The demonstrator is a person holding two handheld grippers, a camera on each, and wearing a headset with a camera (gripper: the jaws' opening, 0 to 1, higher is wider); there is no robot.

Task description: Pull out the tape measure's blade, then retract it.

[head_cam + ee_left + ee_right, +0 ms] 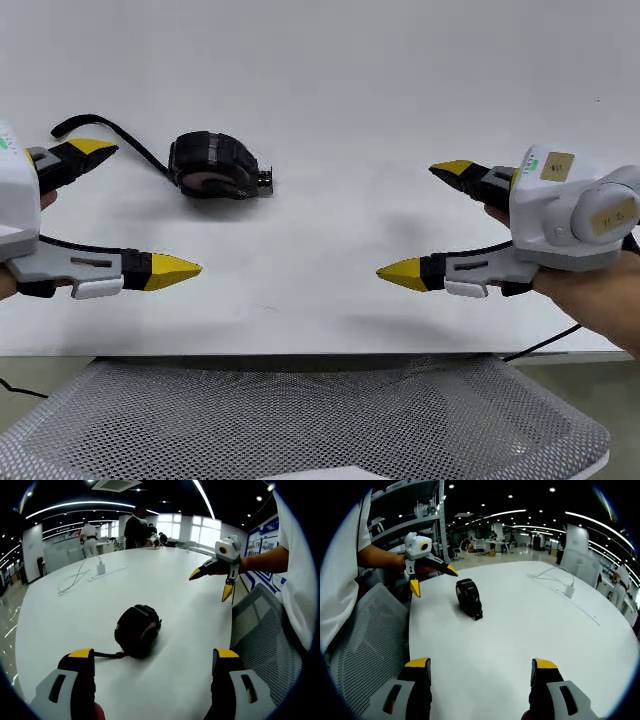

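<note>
A black tape measure lies on the white table, its blade hook at its right end and a black wrist strap trailing off to the left. My left gripper stands open at the table's left, its yellow-tipped jaws wide apart, just left of the tape measure. My right gripper is open too, well to the right of the tape measure. Neither touches it. The right gripper appears in the left gripper view, and the left gripper in the right gripper view.
A grey mesh chair sits at the table's near edge. A white charger with its cable lies farther across the table. People stand at the far end of the room.
</note>
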